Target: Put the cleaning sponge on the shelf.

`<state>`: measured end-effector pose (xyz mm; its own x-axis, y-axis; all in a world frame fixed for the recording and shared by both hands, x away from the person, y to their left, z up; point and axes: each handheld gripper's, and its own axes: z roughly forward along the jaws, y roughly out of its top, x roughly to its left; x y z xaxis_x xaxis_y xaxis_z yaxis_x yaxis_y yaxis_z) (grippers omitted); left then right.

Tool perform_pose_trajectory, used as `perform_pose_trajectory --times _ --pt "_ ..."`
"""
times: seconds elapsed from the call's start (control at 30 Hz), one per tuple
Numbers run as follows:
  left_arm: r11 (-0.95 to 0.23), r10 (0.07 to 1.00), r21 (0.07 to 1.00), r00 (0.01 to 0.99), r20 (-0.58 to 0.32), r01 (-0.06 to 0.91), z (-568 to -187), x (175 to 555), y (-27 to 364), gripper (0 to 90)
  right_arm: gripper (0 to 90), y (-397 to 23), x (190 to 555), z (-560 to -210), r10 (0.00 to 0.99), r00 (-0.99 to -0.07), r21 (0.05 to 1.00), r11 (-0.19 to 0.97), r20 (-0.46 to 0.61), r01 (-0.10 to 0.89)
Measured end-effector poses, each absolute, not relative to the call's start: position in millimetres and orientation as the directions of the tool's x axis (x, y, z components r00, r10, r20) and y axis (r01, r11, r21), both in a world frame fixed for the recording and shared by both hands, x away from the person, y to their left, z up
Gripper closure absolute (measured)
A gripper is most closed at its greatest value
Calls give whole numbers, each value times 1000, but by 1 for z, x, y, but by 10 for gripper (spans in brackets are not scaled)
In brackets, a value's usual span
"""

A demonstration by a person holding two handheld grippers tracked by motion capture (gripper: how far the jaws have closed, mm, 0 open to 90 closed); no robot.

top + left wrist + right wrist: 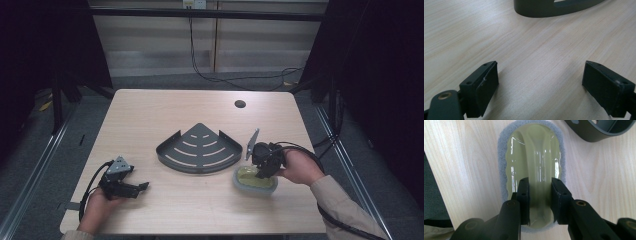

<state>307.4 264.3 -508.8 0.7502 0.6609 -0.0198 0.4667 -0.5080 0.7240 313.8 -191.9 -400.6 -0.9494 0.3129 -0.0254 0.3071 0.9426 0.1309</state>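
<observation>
Wooden table (150, 115): corner shelf (199, 148) just beside clamped sponge (255, 180).

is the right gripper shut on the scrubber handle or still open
Shut: the right gripper clamps both pads on the scrubber handle ridge.

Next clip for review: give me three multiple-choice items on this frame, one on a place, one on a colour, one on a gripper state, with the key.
1. Where does the scrubbing pad lie relative to the corner shelf?
A. on it
B. on the table, off its right front
C. behind it

2. What colour is the pad's handle?
A. translucent yellow-green
B. red
C. black

3. How does the right gripper stand?
A. open above the shelf
B. shut on nothing
C. shut on the pad's handle

Key: B, the high view shows the pad beside the shelf; A, the right gripper view shows the glossy pale handle; C, both pads press its ridge.
</observation>
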Motion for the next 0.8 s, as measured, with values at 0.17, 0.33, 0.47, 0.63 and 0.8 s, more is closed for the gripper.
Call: perform_pose_trajectory --times 0.17,0.33,0.47,0.63,0.8 --pt "-508 661 724 750 -19 466 -509 307 264 130 713 -193 316 -396 299 -954 133 947 -35 292" --pt "-504 663 726 748 -22 468 -509 307 264 130 713 -192 318 -392 319 -947 126 942 -35 312" --pt "-503 663 726 748 -23 468 -509 307 264 130 713 -192 322 -387 343 -939 123 933 -26 338" --pt "-504 663 727 748 -21 467 -509 307 264 130 714 -191 326 -382 349 -937 126 931 -30 343" --pt "-504 663 726 748 -21 467 -509 307 264 130 713 -190 329 -379 363 -932 115 926 -17 359"
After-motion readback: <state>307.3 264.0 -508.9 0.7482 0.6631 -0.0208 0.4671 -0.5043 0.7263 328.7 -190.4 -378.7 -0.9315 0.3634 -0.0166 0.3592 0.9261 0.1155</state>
